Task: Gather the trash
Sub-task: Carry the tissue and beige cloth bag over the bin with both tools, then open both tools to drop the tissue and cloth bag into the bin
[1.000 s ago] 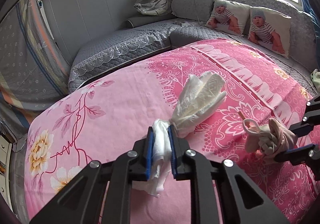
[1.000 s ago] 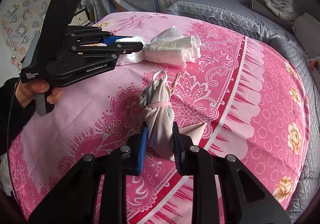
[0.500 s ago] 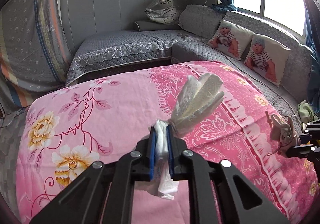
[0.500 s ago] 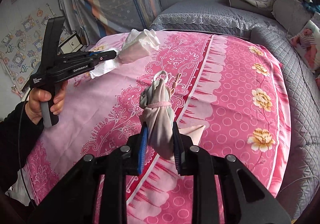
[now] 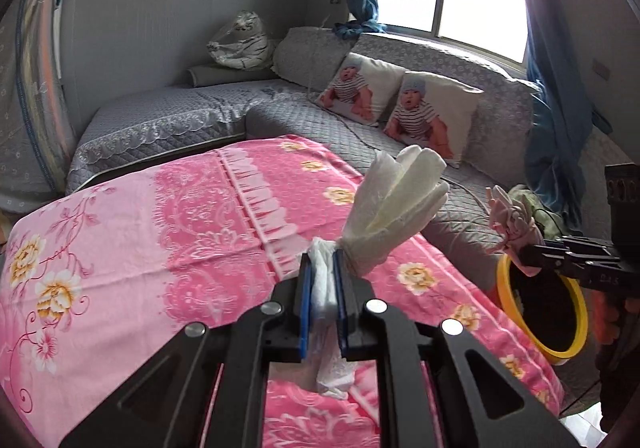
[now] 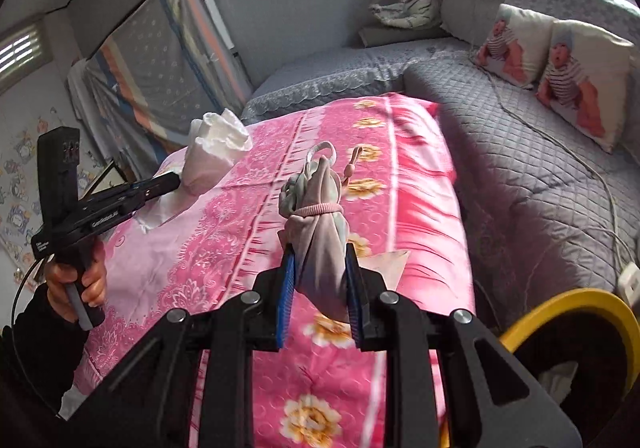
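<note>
Pink bedspread (image 5: 160, 248) beneath clamped white wad (image 5: 394, 203), tied bundle (image 6: 316, 224).

White wad (image 5: 394, 203) aloft; pinkish tied bundle (image 6: 318, 232) near yellow bin (image 5: 576, 332)

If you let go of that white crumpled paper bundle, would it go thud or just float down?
Probably a soft drop, no thud. The white crumpled paper bundle looks light: the left gripper holds it up by one thin pinched neck. It seems soft yet holds its shape, its folds fanning upward above the pads while a limp tail dangles below.
</note>
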`<state>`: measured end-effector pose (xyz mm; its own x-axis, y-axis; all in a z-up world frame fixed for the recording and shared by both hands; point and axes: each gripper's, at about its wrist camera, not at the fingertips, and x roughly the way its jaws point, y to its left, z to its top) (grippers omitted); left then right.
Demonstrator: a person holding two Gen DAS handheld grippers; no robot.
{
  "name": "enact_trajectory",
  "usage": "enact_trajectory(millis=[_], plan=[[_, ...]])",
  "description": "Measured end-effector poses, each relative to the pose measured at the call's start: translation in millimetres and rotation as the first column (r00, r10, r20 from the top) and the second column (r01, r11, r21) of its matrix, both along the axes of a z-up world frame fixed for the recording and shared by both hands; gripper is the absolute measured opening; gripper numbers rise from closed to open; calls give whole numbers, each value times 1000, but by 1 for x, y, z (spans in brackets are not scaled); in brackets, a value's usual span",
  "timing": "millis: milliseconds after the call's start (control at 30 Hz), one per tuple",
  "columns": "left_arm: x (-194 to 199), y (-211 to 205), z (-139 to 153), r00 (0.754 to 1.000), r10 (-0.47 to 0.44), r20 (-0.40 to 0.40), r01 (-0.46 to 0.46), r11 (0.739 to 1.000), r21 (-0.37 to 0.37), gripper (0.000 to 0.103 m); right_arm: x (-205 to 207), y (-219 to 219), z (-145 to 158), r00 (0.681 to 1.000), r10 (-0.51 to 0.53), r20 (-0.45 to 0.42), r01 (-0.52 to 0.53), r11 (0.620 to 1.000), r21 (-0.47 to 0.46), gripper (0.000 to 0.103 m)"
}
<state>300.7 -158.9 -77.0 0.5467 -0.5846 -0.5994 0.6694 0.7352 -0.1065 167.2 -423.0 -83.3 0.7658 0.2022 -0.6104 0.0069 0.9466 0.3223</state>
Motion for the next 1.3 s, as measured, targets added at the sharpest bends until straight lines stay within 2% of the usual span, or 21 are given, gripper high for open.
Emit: enact_trajectory(millis=[133, 267, 467, 667, 900, 1000, 1133, 1233, 1300], plan=[[-38, -63, 1, 989, -149, -23, 148, 989, -29, 9, -57, -53, -5, 984, -176, 5, 176, 984, 11, 22], [-70, -122, -6, 962, -269, -48, 268, 963, -32, 9, -106, -94, -15, 946, -324, -17, 324, 946, -13, 22], [-102, -191, -23, 923, -374, -93, 374, 927, -20, 10, -159, -135, -39, 886, -458, -67, 458, 889, -10, 22], [-112, -233, -46, 900, -399, -174, 402, 915, -17, 10, -178, -155, -68, 852, -508, -125, 512, 859, -2, 22], [-126, -268, -73, 880, -415, -229, 430, 903, 15, 10, -180, -169, -97, 830, -525, -189, 538, 842, 26, 22], [-126, -277, -82, 869, -414, -272, 432, 902, 7, 10, -180, -174, -105, 823, -530, -206, 546, 838, 26, 22], [-128, -283, -85, 864, -415, -286, 433, 901, 1, 11, -181, -178, -109, 818, -532, -218, 550, 834, 28, 27], [-124, -280, -85, 863, -403, -305, 418, 908, -18, 22, -182, -181, -108, 803, -553, -222, 570, 821, 17, 30], [-121, -278, -83, 864, -391, -317, 400, 916, -37, 45, -184, -184, -107, 794, -566, -224, 583, 812, 17, 35]])
